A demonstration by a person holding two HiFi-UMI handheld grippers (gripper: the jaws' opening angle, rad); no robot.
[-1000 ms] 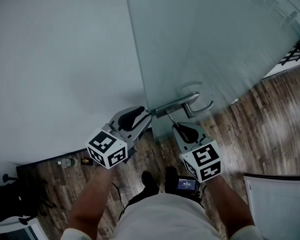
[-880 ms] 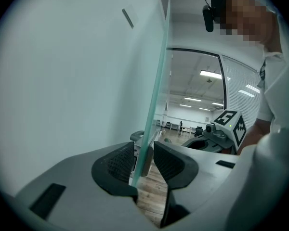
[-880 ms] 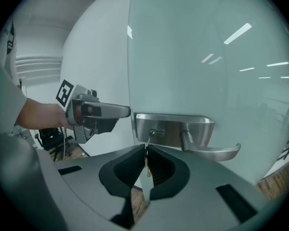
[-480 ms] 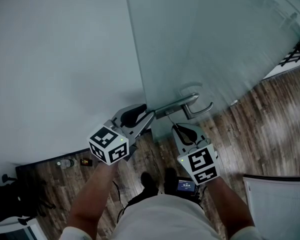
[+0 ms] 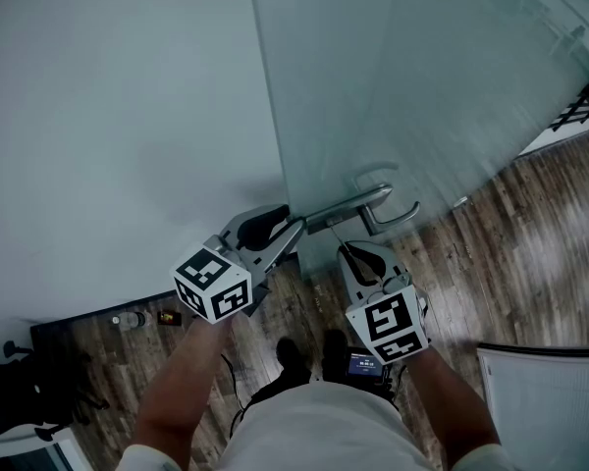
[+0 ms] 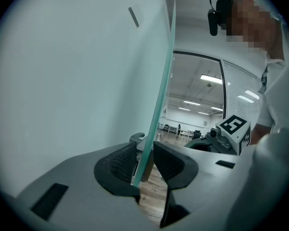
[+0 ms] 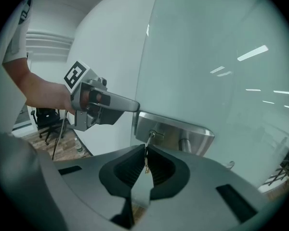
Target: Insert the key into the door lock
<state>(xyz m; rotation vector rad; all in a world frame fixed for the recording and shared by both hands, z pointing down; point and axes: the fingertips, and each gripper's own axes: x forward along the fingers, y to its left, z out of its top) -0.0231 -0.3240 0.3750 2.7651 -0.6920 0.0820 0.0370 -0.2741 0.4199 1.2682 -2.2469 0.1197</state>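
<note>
Glass door [image 5: 393, 86] is clamped at its edge by the left hand-held gripper [image 6: 144, 149]. Pinched in the right hand-held gripper [image 7: 145, 154], the key [image 7: 148, 141] meets the lock [image 7: 178, 131] at 12 o'clock; bending is risked if pushed tilted.

Frosted glass door [image 5: 393, 86], brushed-metal lock plate [image 7: 176, 131]

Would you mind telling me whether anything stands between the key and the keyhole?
Nothing visible does: the key held by the right gripper has its tip at the keyhole, while the left gripper clamps the door edge off to one side.
</note>
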